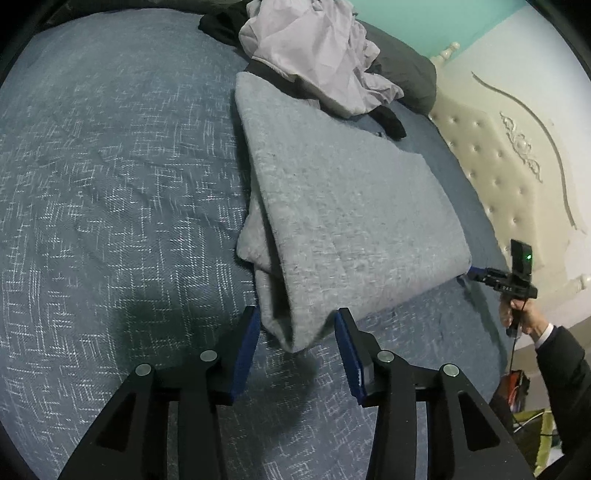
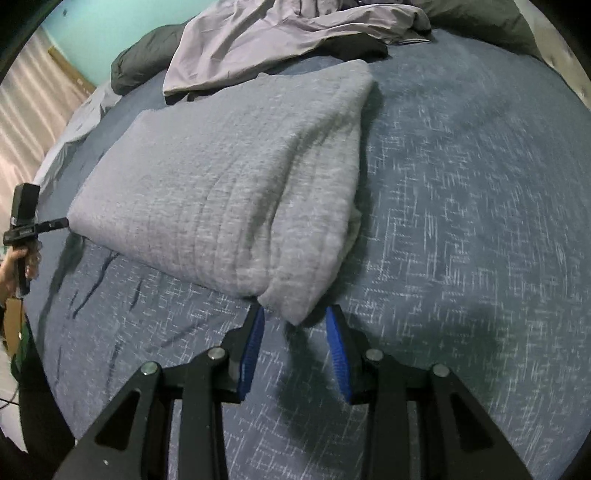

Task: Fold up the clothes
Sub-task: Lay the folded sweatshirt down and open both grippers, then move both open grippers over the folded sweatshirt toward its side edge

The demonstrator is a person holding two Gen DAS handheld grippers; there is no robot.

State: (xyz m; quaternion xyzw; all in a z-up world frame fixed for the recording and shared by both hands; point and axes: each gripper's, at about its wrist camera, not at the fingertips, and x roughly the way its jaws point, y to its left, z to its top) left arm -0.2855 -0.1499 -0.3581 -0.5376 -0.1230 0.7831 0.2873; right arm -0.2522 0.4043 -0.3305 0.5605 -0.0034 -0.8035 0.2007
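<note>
A grey, thick, folded garment [image 1: 351, 206] [image 2: 221, 177] lies flat on the blue patterned bedcover [image 1: 110, 184] [image 2: 461, 221]. In the left wrist view my left gripper [image 1: 295, 314] stands open around the garment's near corner; the fabric fills most of the gap and brushes the blue pads. In the right wrist view my right gripper [image 2: 293, 312] is open around the other near corner, with a dark gap beside its right pad. Each gripper also shows small in the other's view: the right gripper [image 1: 466, 276] and the left gripper [image 2: 64, 222] sit at the garment's corners.
A crumpled lilac garment [image 1: 306, 48] [image 2: 258, 33] and dark clothes [image 1: 406, 70] [image 2: 140, 62] are piled behind the grey one. A cream tufted headboard [image 1: 498, 166] borders the bed. A person's hand [image 1: 517, 314] [image 2: 14, 262] holds each gripper handle. Curtains [image 2: 29, 110] hang at the left.
</note>
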